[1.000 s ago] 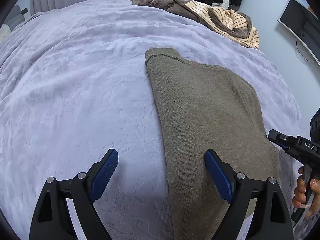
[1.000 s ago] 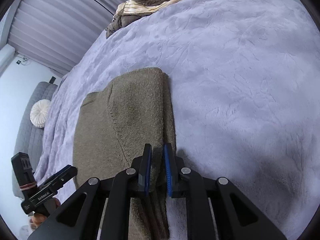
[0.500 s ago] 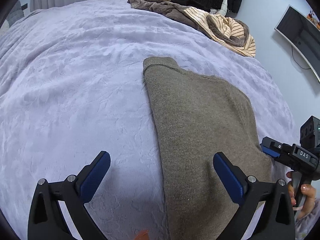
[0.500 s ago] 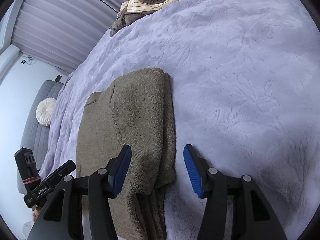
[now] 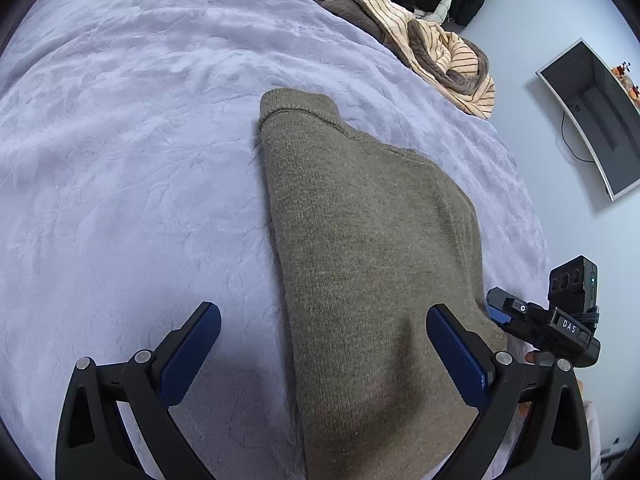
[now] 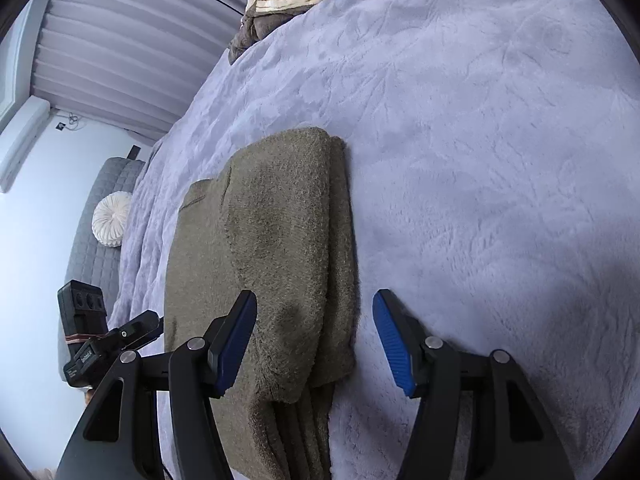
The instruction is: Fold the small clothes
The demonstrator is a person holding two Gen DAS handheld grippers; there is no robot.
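Two grippers hang over a lavender plush bed cover [image 5: 132, 152], one at each long side of a folded olive-brown sweater [image 5: 360, 248]. The sweater lies flat on the cover, nearer the bed's right edge in the left wrist view, folded lengthwise into a narrow strip with several layers showing at its near end in the right wrist view.

The left gripper [image 5: 320, 356] has its jaws spread wide; its right blue pad sits over the sweater's near right part and its left pad over bare cover, neither pressing the cloth. The right gripper [image 6: 314, 344] stands with its jaws parted and nothing pinched: its left pad hovers above the folded cloth, its right pad above bare cover just beside the sweater's edge.

A heap of striped cream and brown clothes [image 5: 436, 44] lies at the bed's far edge. A dark monitor [image 5: 592, 120] hangs on the wall past the bed's right side.
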